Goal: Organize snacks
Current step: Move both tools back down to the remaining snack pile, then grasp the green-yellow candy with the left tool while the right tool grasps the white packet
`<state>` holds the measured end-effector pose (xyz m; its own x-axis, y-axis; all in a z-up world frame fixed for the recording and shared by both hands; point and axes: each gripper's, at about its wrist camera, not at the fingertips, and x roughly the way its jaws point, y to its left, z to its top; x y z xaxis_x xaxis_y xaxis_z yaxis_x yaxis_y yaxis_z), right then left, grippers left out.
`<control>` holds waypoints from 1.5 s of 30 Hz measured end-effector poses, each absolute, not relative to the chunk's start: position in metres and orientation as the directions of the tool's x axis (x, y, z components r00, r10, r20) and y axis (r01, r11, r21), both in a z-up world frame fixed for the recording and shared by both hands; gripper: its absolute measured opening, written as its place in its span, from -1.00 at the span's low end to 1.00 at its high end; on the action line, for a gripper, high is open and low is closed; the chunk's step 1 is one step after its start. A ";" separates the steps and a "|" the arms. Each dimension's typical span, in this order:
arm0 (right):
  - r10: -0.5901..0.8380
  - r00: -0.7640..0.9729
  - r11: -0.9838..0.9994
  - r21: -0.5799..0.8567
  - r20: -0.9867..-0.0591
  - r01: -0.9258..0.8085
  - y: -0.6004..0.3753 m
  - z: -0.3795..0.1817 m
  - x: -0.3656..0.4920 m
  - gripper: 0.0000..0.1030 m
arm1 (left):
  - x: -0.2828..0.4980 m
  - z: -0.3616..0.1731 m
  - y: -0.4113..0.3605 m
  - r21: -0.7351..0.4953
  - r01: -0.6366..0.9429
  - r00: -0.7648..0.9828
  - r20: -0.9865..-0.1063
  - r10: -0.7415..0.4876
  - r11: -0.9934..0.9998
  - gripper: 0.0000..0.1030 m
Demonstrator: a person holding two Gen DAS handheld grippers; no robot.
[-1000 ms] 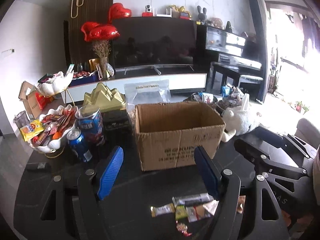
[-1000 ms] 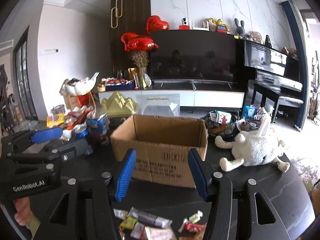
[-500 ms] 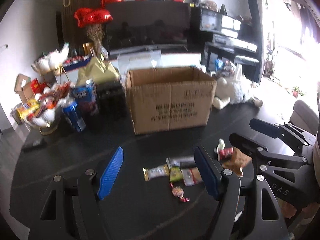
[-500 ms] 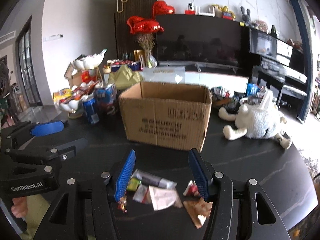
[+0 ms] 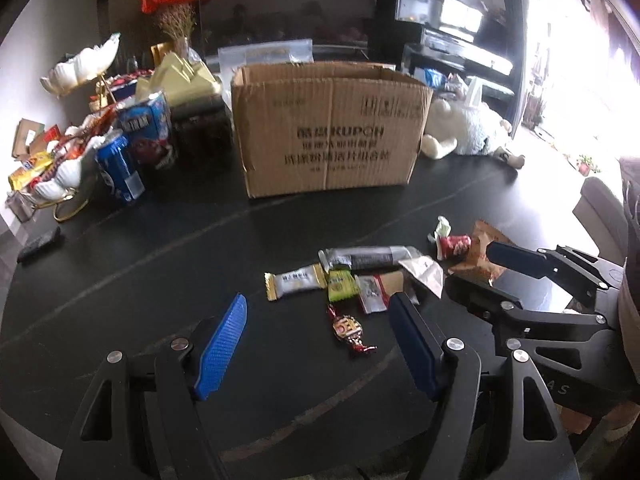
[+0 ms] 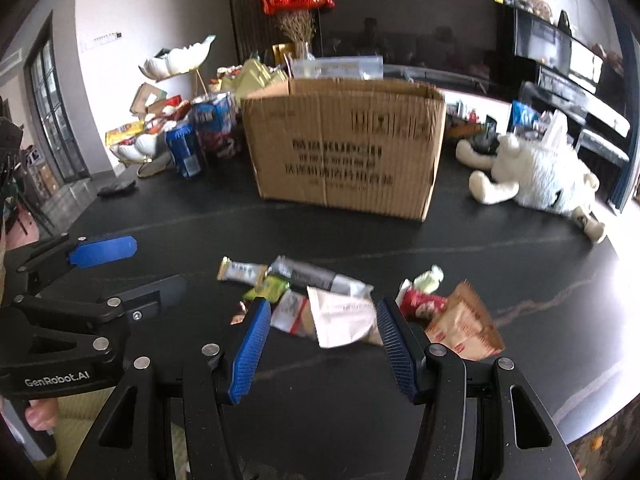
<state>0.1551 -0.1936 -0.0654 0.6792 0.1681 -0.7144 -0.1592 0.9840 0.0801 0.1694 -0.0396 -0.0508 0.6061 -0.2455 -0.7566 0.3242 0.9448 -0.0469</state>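
In the left wrist view, at nine o'clock a white shell-shaped dish (image 5: pixel 60 176) heaped with packets stands at the edge of the dark table (image 5: pixel 160 264), with a blue can (image 5: pixel 119 172) just beside it. At twelve o'clock the open cardboard box (image 5: pixel 328 136) stands upright, its printed side facing the camera. At two o'clock a white plush toy (image 5: pixel 468 128) lies on the table, just beside the box's right corner.

The snacks lie loose in a cluster near the middle of the table, well in front of the box: a white-and-gold bar (image 5: pixel 295 281), a green packet (image 5: pixel 341 285), a long grey wrapper (image 5: pixel 370 257), a red-and-gold candy (image 5: pixel 348 330), a red packet (image 5: pixel 454 245) and a brown bag (image 5: pixel 480 254).

The left gripper (image 5: pixel 318 348) hangs over the table at six o'clock, its blue pads spread wide with nothing between them; the red-and-gold candy lies in the gap below. At four o'clock the right gripper (image 5: pixel 470 270) reaches in beside the brown bag.

In the right wrist view, the left gripper (image 6: pixel 124 268) shows at nine o'clock, jaws apart. The right gripper (image 6: pixel 322 340) sits at six o'clock, jaws wide and holding nothing, with a white wrapper (image 6: pixel 344 316) lying between the pads
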 end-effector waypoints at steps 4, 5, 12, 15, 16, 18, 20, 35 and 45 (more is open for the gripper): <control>0.163 0.654 0.985 0.090 -0.738 -0.144 -0.196 -0.078 0.160 0.10 | 0.177 -0.061 -0.042 -0.068 0.330 0.579 -0.773 -0.259 0.941 0.41; 0.163 0.651 0.986 0.093 -0.742 -0.141 -0.196 -0.081 0.161 0.10 | 0.179 -0.064 -0.042 -0.074 0.334 0.572 -0.776 -0.265 0.940 0.41; 0.157 0.621 0.987 0.105 -0.768 -0.120 -0.200 -0.098 0.170 0.10 | 0.199 -0.088 -0.049 -0.103 0.332 0.515 -0.813 -0.272 0.938 0.38; 0.161 0.612 0.987 0.115 -0.774 -0.113 -0.202 -0.103 0.173 0.10 | 0.204 -0.094 -0.051 -0.116 0.333 0.503 -0.817 -0.281 0.936 0.34; 0.159 0.609 0.987 0.115 -0.777 -0.110 -0.203 -0.104 0.174 0.09 | 0.205 -0.096 -0.052 -0.123 0.332 0.499 -0.818 -0.285 0.935 0.33; 0.156 0.606 0.988 0.119 -0.780 -0.102 -0.205 -0.106 0.177 0.09 | 0.208 -0.098 -0.053 -0.130 0.336 0.496 -0.818 -0.293 0.933 0.33; 0.152 0.604 0.988 0.119 -0.782 -0.094 -0.206 -0.108 0.179 0.09 | 0.211 -0.101 -0.055 -0.135 0.337 0.491 -0.819 -0.296 0.932 0.32; 0.171 0.606 0.984 0.165 -0.777 -0.066 -0.212 -0.119 0.188 -0.34 | 0.232 -0.121 -0.069 -0.153 0.325 0.465 -0.833 -0.299 0.933 0.05; 0.188 0.596 0.980 0.188 -0.781 -0.062 -0.214 -0.126 0.192 -0.79 | 0.238 -0.133 -0.075 -0.157 0.323 0.437 -0.850 -0.294 0.933 -0.37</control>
